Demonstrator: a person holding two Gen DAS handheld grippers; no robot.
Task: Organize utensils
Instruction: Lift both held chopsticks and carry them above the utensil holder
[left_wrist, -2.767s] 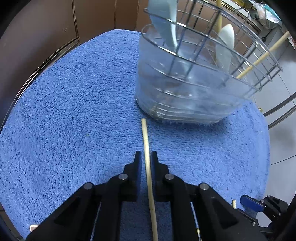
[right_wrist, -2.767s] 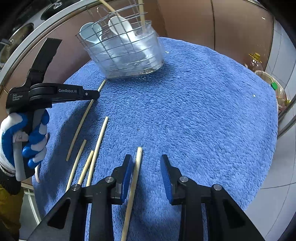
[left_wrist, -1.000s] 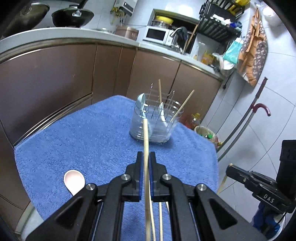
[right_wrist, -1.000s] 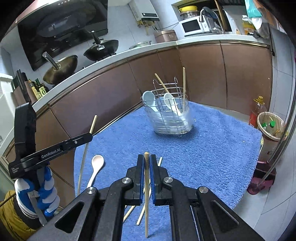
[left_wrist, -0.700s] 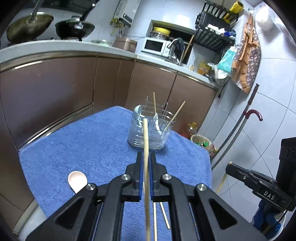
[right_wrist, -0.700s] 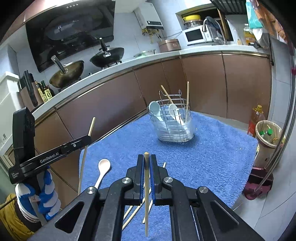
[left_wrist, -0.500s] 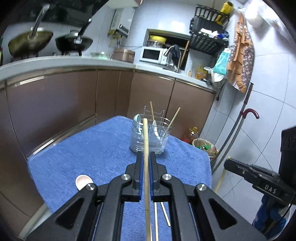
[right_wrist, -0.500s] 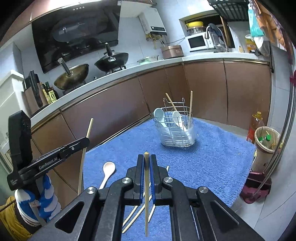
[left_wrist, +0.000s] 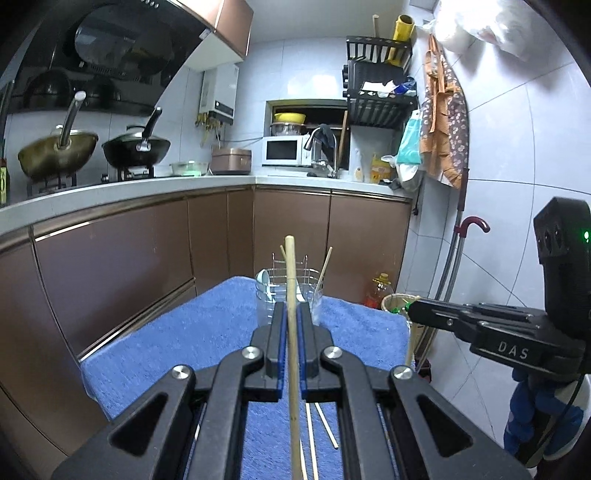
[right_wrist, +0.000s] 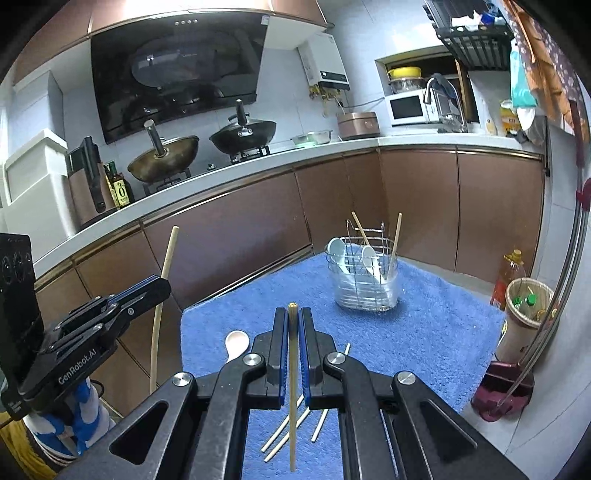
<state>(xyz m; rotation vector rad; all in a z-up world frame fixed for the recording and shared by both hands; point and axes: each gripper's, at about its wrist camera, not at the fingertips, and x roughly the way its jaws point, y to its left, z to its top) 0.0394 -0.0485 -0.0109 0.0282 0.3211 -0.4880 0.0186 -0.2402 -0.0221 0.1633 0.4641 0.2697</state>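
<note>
My left gripper is shut on a wooden chopstick that runs forward and up past the fingertips. My right gripper is shut on a second chopstick, its tip just beyond the pads. Both are raised well above the blue towel. At the towel's far end stands the wire utensil holder, holding white spoons and two chopsticks. Several loose chopsticks and a pale spoon lie on the towel below the grippers. The left gripper shows at the left of the right wrist view.
Brown cabinets and a counter with woks run behind the towel. A waste bin and an oil bottle stand on the floor to the right. A gloved hand grips the left tool.
Both grippers have risen and drawn back from the towel, each keeping its chopstick. The holder now looks smaller and farther away, and more of the kitchen wall is in view.
</note>
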